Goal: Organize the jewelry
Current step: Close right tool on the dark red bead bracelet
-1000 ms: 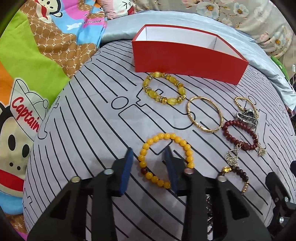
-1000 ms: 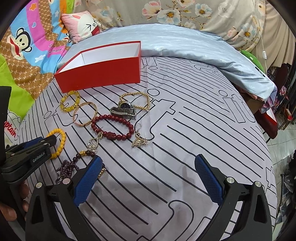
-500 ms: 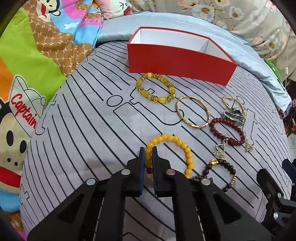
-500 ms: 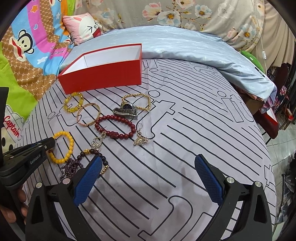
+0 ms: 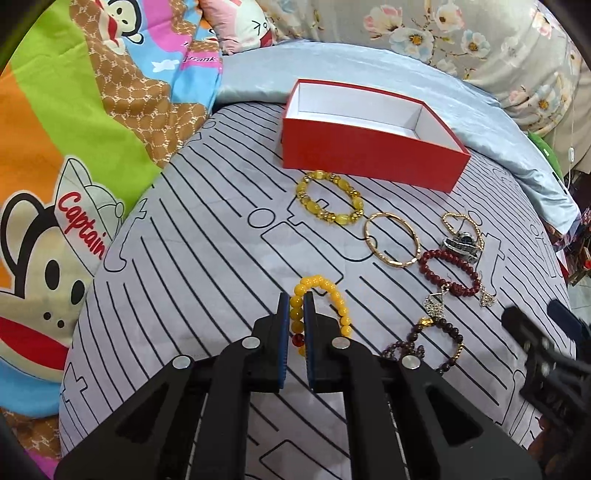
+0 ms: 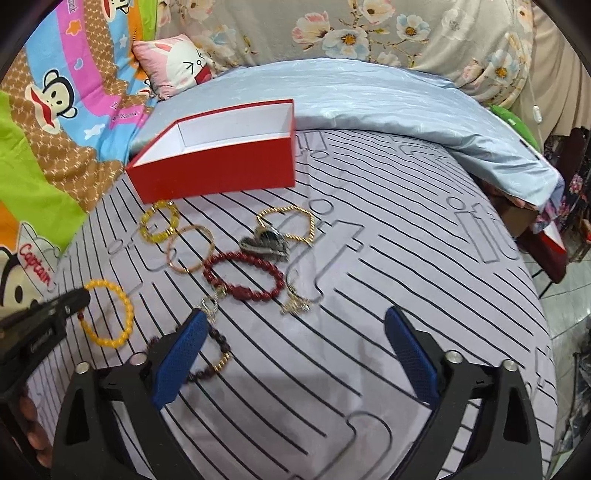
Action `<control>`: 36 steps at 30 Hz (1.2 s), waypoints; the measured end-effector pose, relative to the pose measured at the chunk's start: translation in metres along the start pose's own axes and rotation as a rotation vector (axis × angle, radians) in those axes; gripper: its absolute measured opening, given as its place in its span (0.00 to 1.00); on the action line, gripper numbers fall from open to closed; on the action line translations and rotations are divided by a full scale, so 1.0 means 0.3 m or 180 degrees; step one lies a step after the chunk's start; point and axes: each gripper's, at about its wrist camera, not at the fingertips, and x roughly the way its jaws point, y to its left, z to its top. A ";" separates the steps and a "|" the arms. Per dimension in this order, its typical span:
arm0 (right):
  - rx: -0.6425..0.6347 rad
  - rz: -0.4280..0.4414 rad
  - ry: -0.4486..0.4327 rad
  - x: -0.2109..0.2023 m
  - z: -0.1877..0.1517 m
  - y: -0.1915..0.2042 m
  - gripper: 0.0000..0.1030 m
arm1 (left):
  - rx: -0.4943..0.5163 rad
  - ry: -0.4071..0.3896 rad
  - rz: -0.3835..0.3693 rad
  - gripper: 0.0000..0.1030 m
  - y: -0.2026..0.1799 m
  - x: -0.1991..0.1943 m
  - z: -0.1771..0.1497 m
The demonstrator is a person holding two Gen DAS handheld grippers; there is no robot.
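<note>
Striped bedding (image 5: 192, 258) bears an empty red box (image 5: 369, 155) and six loose pieces, while the left gripper (image 5: 294, 314) clamps the orange bead bracelet (image 5: 334, 295); the right gripper (image 6: 295, 354), closing slightly, stands wide, empty.

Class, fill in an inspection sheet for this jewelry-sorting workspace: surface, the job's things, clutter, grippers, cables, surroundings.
Surface: grey striped bedsheet, a bed with soft bedding.
Job's things: red box, open, nothing seen inside; orange bead bracelet; yellow stone bracelet; gold bangle; dark red bead bracelet; gold chain; watch; two pendants; dark bead bracelet, all loose on the sheet.
Clutter: nothing seen.
Grippers: left gripper shut on the orange bead bracelet; right gripper open, its fingers have just closed a little, nothing gripped.
Cables: white cord with switch at the right edge.
Surroundings: cartoon blanket, pink pillow, floral fabric.
</note>
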 end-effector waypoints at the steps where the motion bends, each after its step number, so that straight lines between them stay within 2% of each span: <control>1: -0.0003 0.0014 0.0006 0.010 0.009 0.003 0.81 | -0.0010 0.0008 -0.0005 0.07 0.005 0.003 0.001; 5: -0.0049 0.0095 0.0023 0.060 0.043 0.023 0.71 | -0.0024 0.0029 0.0008 0.07 0.018 0.016 0.001; 10: -0.0105 0.0274 0.0142 0.118 0.062 0.051 0.45 | -0.0047 0.0071 0.0003 0.07 0.032 0.042 0.001; 13: -0.0188 0.0321 0.0192 0.150 0.069 0.070 0.41 | -0.0060 0.0089 -0.0004 0.07 0.038 0.054 0.001; 20: -0.0294 0.0325 0.0271 0.213 0.084 0.080 0.39 | -0.0071 0.0151 -0.0004 0.07 0.037 0.085 -0.003; 26: -0.0328 0.0320 0.0266 0.241 0.091 0.075 0.26 | -0.0083 0.0190 -0.0001 0.07 0.037 0.104 -0.004; 28: -0.0344 0.0307 0.0273 0.244 0.094 0.074 0.16 | -0.0082 0.0197 0.0002 0.07 0.036 0.108 -0.004; 31: -0.0329 0.0331 0.0319 0.242 0.097 0.070 0.08 | -0.0080 0.0200 0.0002 0.07 0.032 0.107 -0.006; 36: -0.0290 0.0369 0.0312 0.211 0.095 0.060 0.08 | -0.0077 0.0176 -0.0006 0.07 0.023 0.090 -0.006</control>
